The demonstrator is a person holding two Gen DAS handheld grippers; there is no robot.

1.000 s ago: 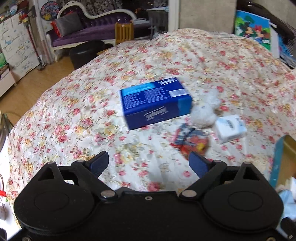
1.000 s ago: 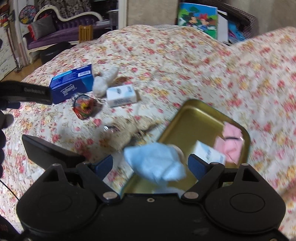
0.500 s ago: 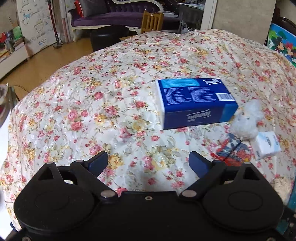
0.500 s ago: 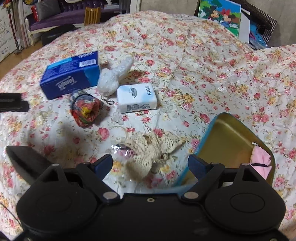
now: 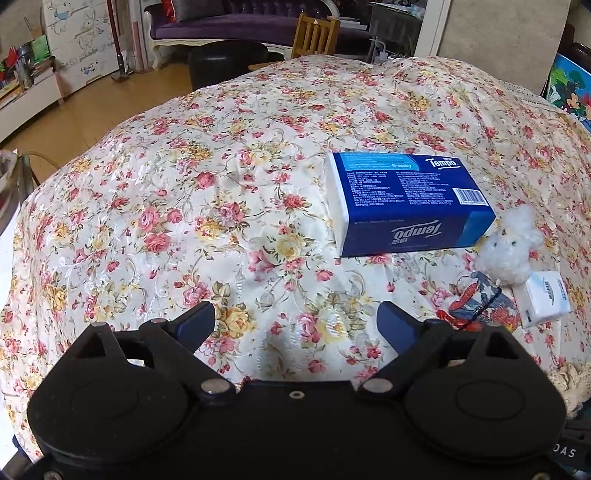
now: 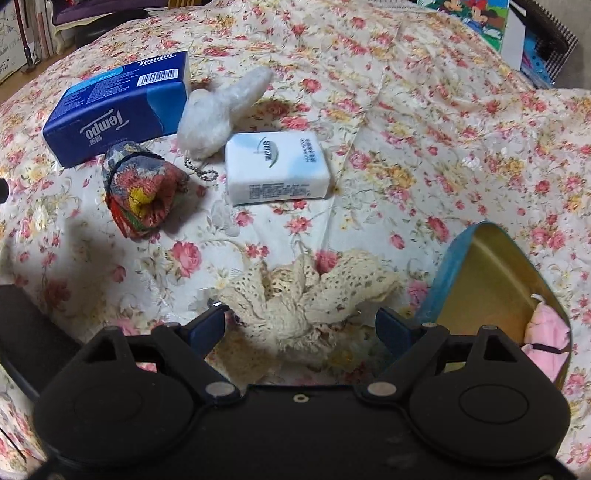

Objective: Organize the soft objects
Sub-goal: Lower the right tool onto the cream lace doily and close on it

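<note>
right gripper (image 6: 300,326) spread | lace cloth (image 6: 306,299) between its fingers

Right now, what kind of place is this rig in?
Most likely a lived-in home, a living room or bedroom. The work surface is a floral quilted cover over something soft and mounded. Behind it stand a purple upholstered sofa and a small wooden chair on a wood floor, with a cartoon picture book nearby.
</note>
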